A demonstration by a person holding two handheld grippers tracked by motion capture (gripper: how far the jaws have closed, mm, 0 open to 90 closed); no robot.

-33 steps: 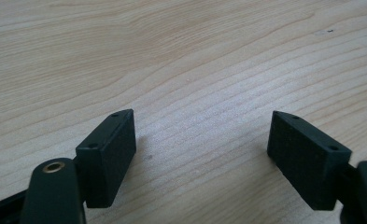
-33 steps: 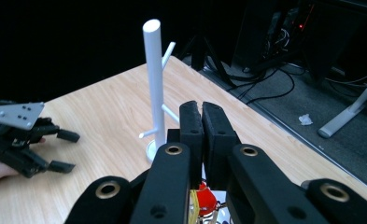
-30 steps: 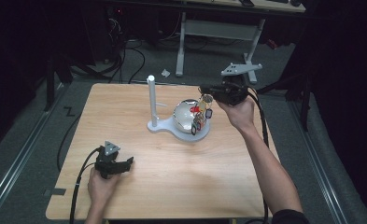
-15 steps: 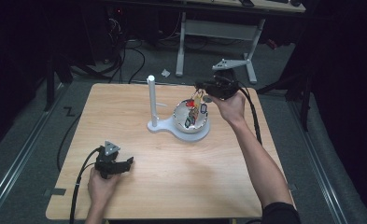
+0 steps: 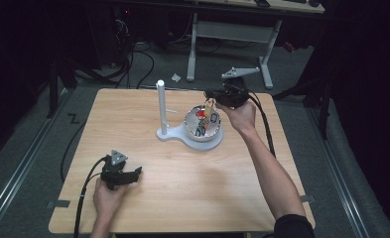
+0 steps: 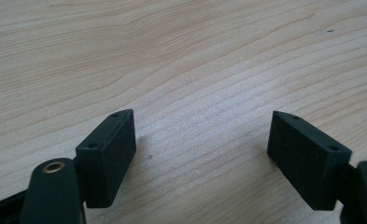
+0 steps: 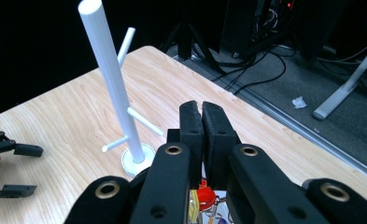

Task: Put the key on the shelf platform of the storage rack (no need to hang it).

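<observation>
A white peg stand (image 5: 161, 106) rises from a base joined to a white bowl (image 5: 208, 139) in the middle of the wooden table (image 5: 192, 198). My right gripper (image 5: 206, 92) hovers over the bowl's far rim, shut on a bunch of keys with coloured tags (image 5: 211, 115) that dangles into the bowl. In the right gripper view the jaws (image 7: 201, 109) are pressed together, the red tag (image 7: 205, 195) hangs below them, and the stand (image 7: 111, 79) is just ahead. My left gripper (image 5: 133, 173) rests open on the table near the front left, nothing between its pads (image 6: 109, 154).
More tags lie in the bowl. Short pegs (image 7: 144, 120) stick out from the stand's pole. Beyond the table's far edge are cables (image 5: 133, 59) and a desk's legs (image 5: 232, 34) on a dark floor. The left gripper (image 7: 31, 170) shows at the right gripper view's left edge.
My right gripper has risen from the bowl and moved a little left and back, lifting the key bunch with it. The left gripper has stayed still.
</observation>
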